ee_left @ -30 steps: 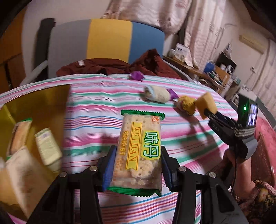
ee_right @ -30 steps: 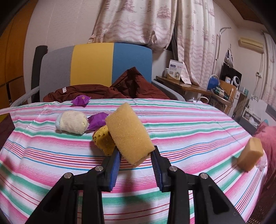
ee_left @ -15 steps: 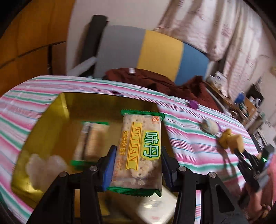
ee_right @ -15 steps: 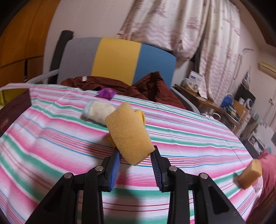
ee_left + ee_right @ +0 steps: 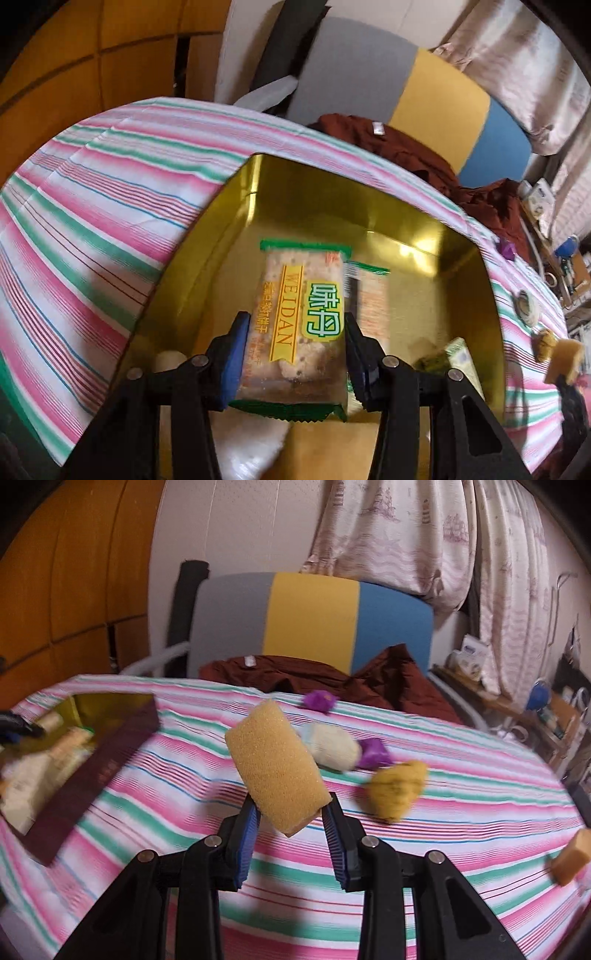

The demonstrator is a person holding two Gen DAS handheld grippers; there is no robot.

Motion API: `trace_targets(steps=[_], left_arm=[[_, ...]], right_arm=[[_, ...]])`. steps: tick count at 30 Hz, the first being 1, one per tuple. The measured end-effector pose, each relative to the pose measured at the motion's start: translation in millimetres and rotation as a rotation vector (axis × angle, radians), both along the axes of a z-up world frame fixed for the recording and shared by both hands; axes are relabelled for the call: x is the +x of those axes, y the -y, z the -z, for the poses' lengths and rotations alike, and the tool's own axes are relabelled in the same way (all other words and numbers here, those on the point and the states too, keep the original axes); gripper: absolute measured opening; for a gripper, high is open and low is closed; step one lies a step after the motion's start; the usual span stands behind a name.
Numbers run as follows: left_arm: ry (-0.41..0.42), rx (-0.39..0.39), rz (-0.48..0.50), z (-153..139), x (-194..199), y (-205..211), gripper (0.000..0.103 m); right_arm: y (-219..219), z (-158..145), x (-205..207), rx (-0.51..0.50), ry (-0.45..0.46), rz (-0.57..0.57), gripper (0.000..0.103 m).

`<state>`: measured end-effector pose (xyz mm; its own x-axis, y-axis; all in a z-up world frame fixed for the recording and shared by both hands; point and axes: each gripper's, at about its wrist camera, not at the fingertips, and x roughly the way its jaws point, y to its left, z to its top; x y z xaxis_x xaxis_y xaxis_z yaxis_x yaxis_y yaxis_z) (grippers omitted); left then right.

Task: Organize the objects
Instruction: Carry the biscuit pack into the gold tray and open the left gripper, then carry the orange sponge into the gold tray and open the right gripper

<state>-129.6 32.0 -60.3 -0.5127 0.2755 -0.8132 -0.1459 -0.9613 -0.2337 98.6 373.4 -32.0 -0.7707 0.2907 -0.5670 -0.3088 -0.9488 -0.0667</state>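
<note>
- Nearest in the left wrist view, the left gripper point(image 5: 293, 360) pinched a green-edged cracker packet point(image 5: 301, 321) by its two long sides, the blue pads pressed against the wrapper and the packet standing upright between them.
- The packet hung above the open gold tin point(image 5: 369, 221), inside its walls as seen from that camera; whether it touched the bottom could not be told.
- Just behind and to the right of the held packet, a second cracker packet point(image 5: 373, 299) lay in the tin, and other wrapped snacks showed blurred at the tin's near edge.
- The tin sat on the striped tablecloth point(image 5: 92, 221), which spread away to the left and far side.
- In the right wrist view, the right gripper point(image 5: 290, 834) clamped a yellow sponge block point(image 5: 277, 764) at its lower end, so that the block leaned up and to the left above the cloth.
- Beyond it on the cloth lay a darker yellow sponge point(image 5: 397, 792) to the right, a pale rolled cloth point(image 5: 332, 747) just behind, and a purple wrapper point(image 5: 375, 753) touching that roll.
- Another purple wrapper point(image 5: 319, 700) lay farther back, near the table's far edge.
- A small orange sponge point(image 5: 572, 856) sat well apart at the right edge.
- Farthest, a dark red garment point(image 5: 332, 679) lay on a grey, yellow and blue chair point(image 5: 314, 616).
</note>
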Motion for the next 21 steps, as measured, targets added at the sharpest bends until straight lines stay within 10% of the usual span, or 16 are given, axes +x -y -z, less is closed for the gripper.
trace_targets(steps=[4, 8, 21], left_arm=[[0.027, 0.01, -0.018, 3, -11, 7, 0.049], [0.006, 0.034, -0.039, -2, -7, 12, 0.072], [-0.254, -0.007, -0.129, -40, 81, 12, 0.103]], right_arm=[[16, -6, -3, -0.055, -0.012, -0.036, 0.034], [34, -7, -8, -0.086, -0.01, -0.071, 0.034], [81, -27, -47, -0.279, 0.01, -0.238, 0.034]])
